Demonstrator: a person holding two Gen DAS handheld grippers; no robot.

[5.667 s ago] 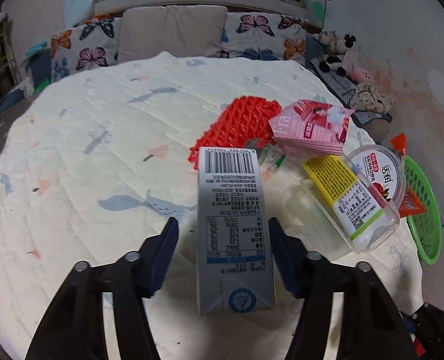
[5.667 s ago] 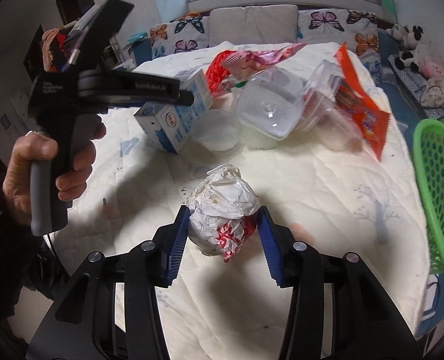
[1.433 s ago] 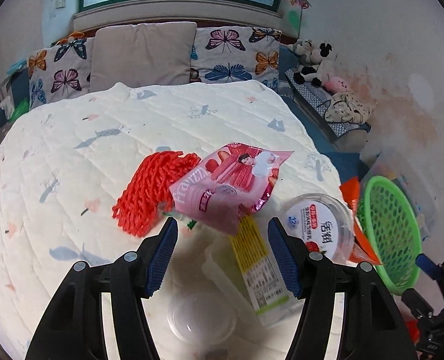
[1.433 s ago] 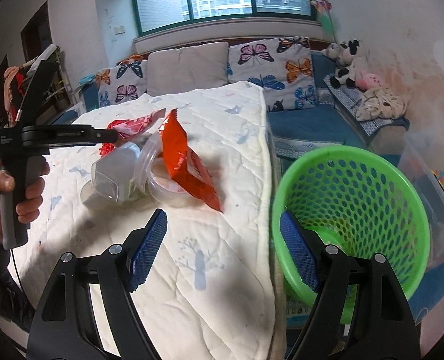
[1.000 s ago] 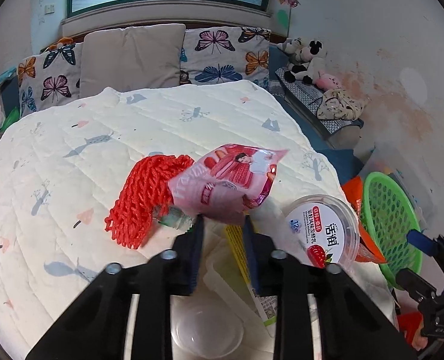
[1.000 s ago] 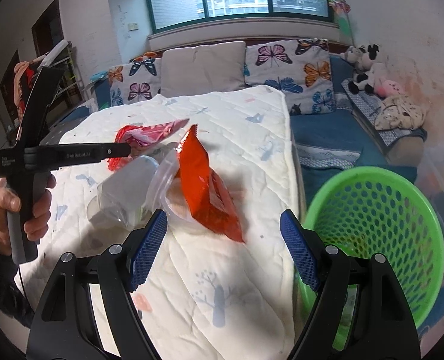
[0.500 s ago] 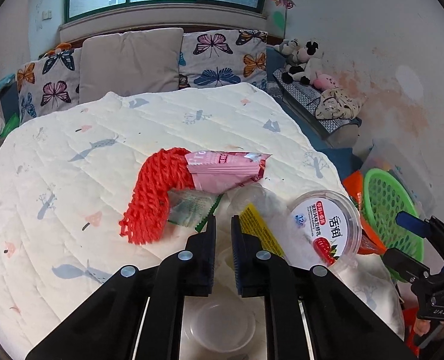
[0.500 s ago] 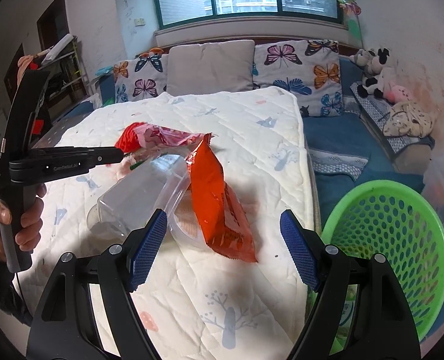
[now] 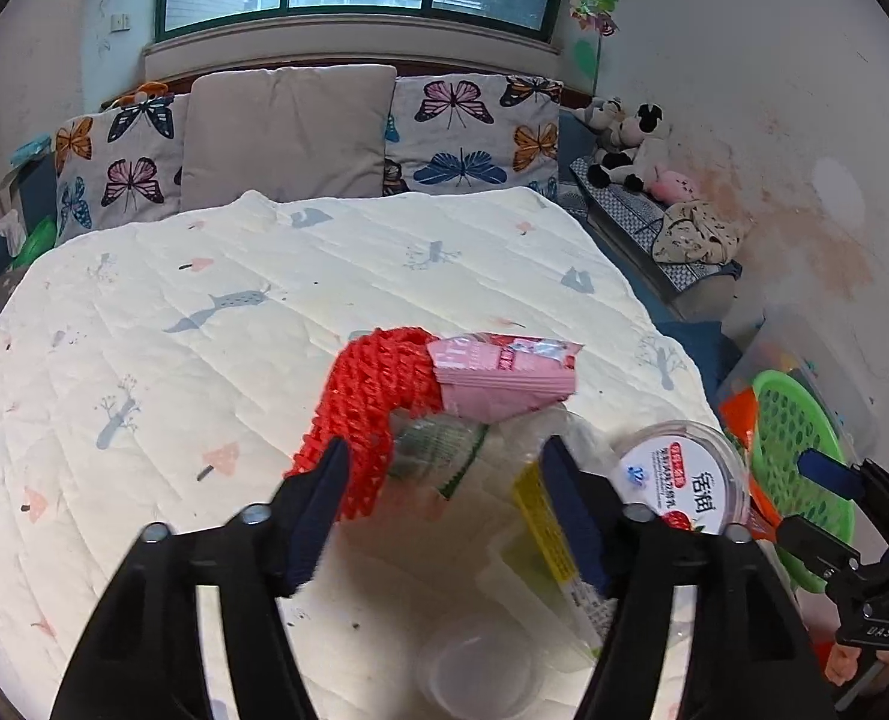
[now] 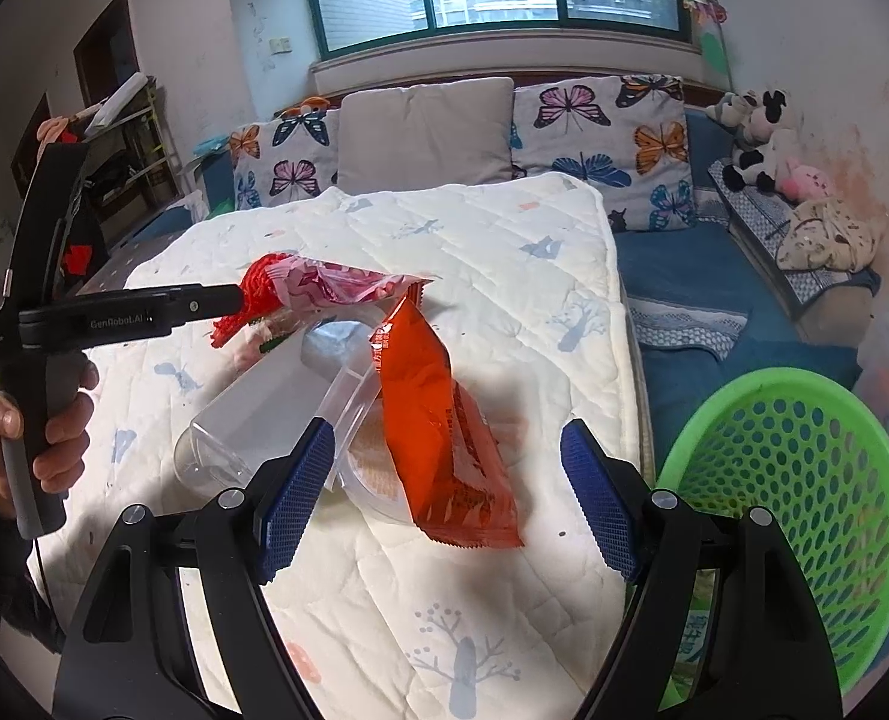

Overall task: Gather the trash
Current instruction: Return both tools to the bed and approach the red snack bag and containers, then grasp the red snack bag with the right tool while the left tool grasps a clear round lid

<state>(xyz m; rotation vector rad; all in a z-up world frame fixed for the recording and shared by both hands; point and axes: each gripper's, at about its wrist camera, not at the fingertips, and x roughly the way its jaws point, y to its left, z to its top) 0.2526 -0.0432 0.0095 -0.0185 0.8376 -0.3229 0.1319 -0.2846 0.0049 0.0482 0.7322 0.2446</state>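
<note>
A heap of trash lies on the quilted bed: a red foam net (image 9: 372, 402), a pink snack packet (image 9: 504, 378) lying on it, a clear container with a yellow label (image 9: 540, 516) and a round lidded tub (image 9: 684, 480). My left gripper (image 9: 444, 510) hovers over the heap, its jaws opening and its pads pressing on nothing; the clear container and a clear wrapper lie below the gap. My right gripper (image 10: 447, 498) is open just short of the orange-red snack bag (image 10: 438, 432), which leans on the tub (image 10: 372, 474). The green basket (image 10: 792, 480) stands off the bed's right edge.
A small clear lid (image 9: 474, 672) lies near the bed's front edge. Pillows (image 9: 288, 132) line the headboard, and soft toys (image 9: 630, 138) sit by the right wall. A person's hand (image 10: 42, 438) holds the left gripper's handle at the left of the right wrist view.
The left gripper's jaws, shut half a second ago, now stand wide apart. The pink packet, earlier tilted up, lies flat on the red net. The right gripper has stayed open.
</note>
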